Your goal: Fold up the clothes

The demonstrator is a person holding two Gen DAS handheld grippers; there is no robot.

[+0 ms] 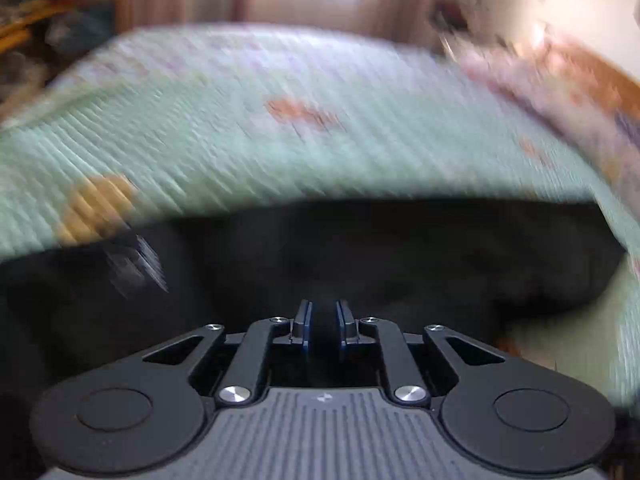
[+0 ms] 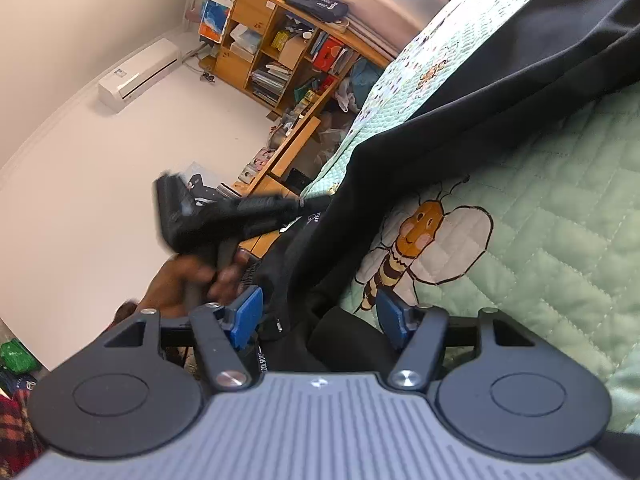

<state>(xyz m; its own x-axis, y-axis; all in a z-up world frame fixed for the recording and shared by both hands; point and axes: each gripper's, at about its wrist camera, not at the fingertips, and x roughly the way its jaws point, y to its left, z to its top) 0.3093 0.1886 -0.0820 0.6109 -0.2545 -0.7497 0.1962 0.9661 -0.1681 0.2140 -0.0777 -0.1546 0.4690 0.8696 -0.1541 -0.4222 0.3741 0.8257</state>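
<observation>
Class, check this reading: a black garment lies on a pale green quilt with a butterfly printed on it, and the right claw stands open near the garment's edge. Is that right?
One detail is wrong. The right wrist view shows a bee, not a butterfly, printed on the pale green quilt. The rest stands: the black garment lies on it, and the right claw is open near its edge.

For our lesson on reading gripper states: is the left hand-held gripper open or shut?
Shut. In the left wrist view the left hand-held gripper has its blue pads nearly together, with dark cloth from the black garment seemingly pinched between them.
</observation>
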